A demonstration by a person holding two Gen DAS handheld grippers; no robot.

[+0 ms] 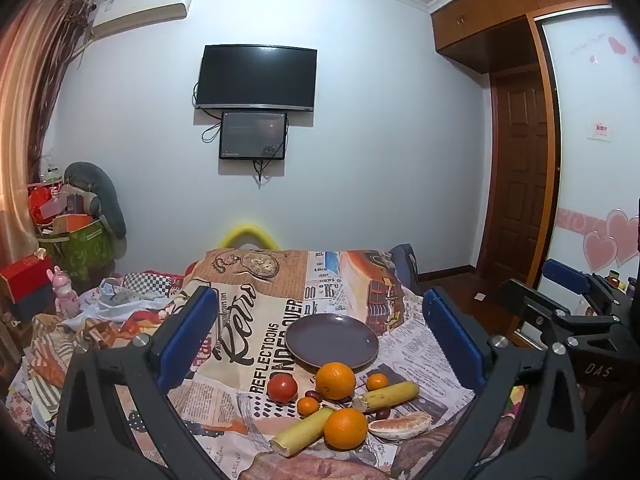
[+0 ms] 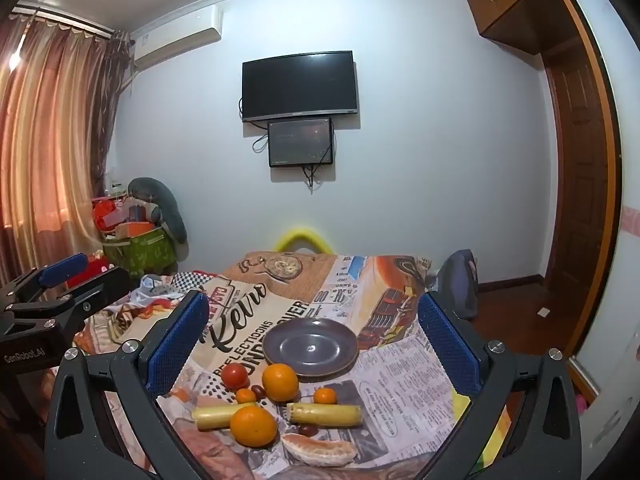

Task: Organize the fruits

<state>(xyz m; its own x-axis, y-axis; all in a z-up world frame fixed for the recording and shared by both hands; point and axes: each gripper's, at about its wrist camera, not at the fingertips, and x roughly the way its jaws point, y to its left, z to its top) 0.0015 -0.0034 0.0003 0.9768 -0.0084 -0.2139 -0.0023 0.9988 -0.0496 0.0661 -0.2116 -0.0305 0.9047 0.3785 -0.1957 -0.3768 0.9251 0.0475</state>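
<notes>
Both claws [image 1: 316,320] [image 2: 312,324] are hanging spread, empty; oranges [image 2: 280,382] (round) are risking rolling off the rumpled cloth [image 2: 404,364] beside the plate [image 2: 280,350].

- Right gripper [image 2: 312,336] spread wide, blue pads empty, above a newsprint-pattern tablecloth [image 2: 416,364].
- Empty grey plate [image 2: 311,345] beyond two oranges [image 2: 280,382], a tomato [image 2: 234,375], sugarcane pieces [image 2: 325,414].
- Left gripper [image 2: 60,280] at left edge.

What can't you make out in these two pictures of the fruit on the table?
- Left wrist view: a small dark fruit is mostly hidden behind a small orange; its kind is unclear.
- Right wrist view: the left claw is cut off by the left edge.
- Both views: the tablecloth hides the table.
</notes>
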